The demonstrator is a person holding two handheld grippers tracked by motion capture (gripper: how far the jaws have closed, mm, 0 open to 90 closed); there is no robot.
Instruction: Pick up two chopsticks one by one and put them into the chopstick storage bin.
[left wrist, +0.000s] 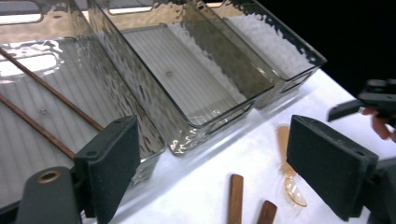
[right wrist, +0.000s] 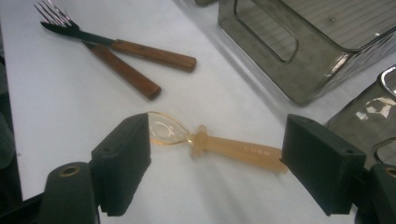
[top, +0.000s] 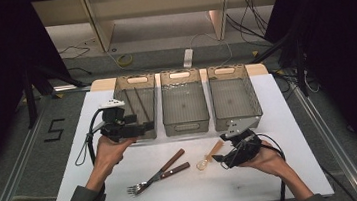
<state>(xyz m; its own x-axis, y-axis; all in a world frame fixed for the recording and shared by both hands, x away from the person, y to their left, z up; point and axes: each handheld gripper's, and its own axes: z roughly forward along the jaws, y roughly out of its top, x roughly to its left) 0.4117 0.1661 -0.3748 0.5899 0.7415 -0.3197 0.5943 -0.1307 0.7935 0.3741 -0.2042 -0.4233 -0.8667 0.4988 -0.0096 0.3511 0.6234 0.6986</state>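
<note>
An amber plastic spoon (right wrist: 233, 147) lies flat on the white table sheet, between the open jaws of my right gripper (right wrist: 215, 135); the pads stand at its two ends without pressing on it. From above, the right gripper (top: 222, 159) sits just right of the spoon (top: 209, 158). My left gripper (top: 146, 128) hovers at the front wall of the left bin (top: 131, 80), jaws wide apart and empty. Two brown chopsticks (left wrist: 51, 91) lie inside that bin. A wooden-handled fork (top: 156, 174) and a second wooden-handled utensil (right wrist: 140, 51) lie crossed in front of the middle of the table.
Three clear grey bins stand side by side at the back: left, middle (top: 187, 127) and right (top: 228, 70); the middle and right ones hold nothing. The white sheet (top: 74, 182) ends close to the forearms. Cables trail from both grippers.
</note>
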